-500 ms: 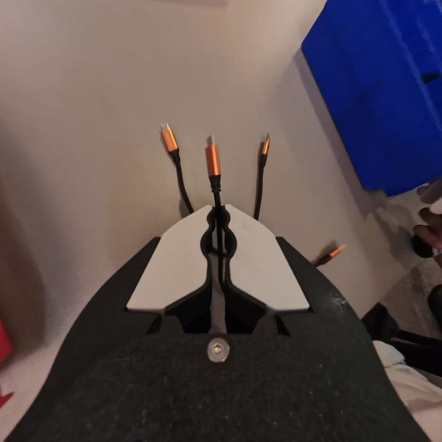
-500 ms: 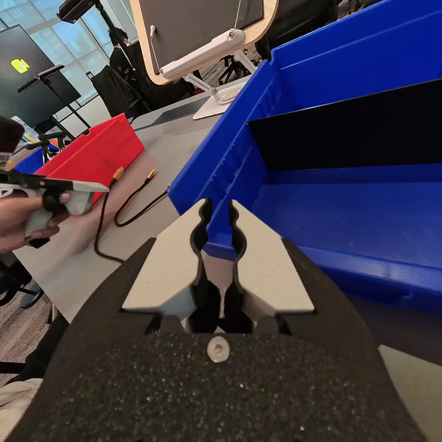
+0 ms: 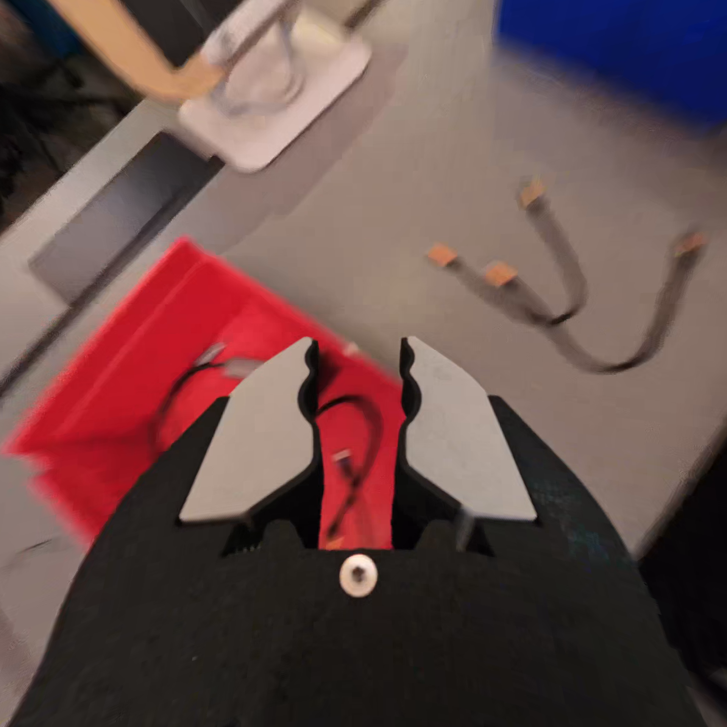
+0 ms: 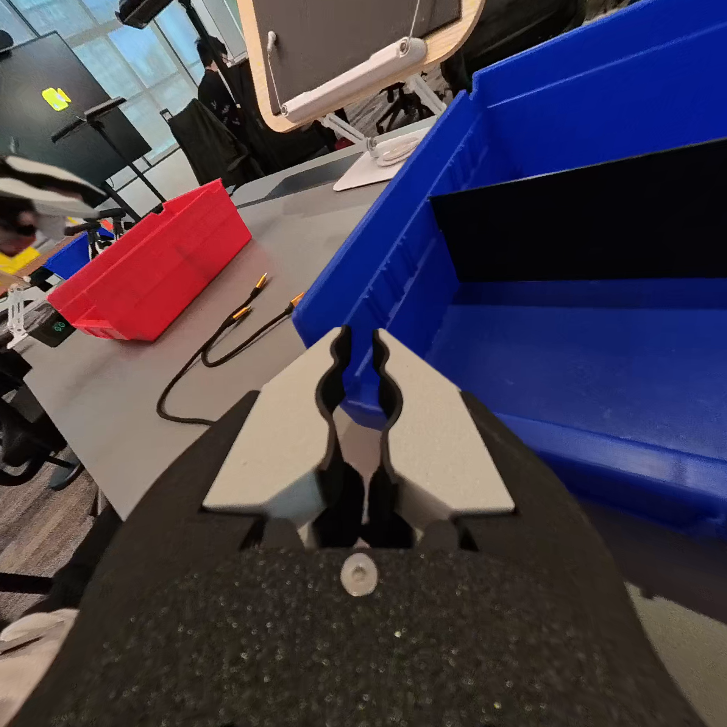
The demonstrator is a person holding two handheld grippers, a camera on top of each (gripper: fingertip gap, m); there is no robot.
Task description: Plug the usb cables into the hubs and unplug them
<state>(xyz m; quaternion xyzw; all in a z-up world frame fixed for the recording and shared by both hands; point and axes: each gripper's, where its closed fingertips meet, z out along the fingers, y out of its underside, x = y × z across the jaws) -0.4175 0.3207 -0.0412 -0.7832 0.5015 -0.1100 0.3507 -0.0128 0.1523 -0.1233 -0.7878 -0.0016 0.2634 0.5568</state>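
The cable [image 4: 220, 346] lies on the table [image 4: 118, 393], black, its orange-tipped plugs fanned out. Left gripper [image 3: 357, 346] gapes empty; right gripper [image 4: 361, 334] stands slightly parted, empty.

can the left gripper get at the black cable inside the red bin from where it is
Probably yes: the left gripper is open above the red bin, the black cable lies uncovered between its fingers, though the view is blurred.

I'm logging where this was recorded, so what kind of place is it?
Probably an open office or lab: a grey worktable with red and blue parts bins, big windows, and a dark screen on a stand.
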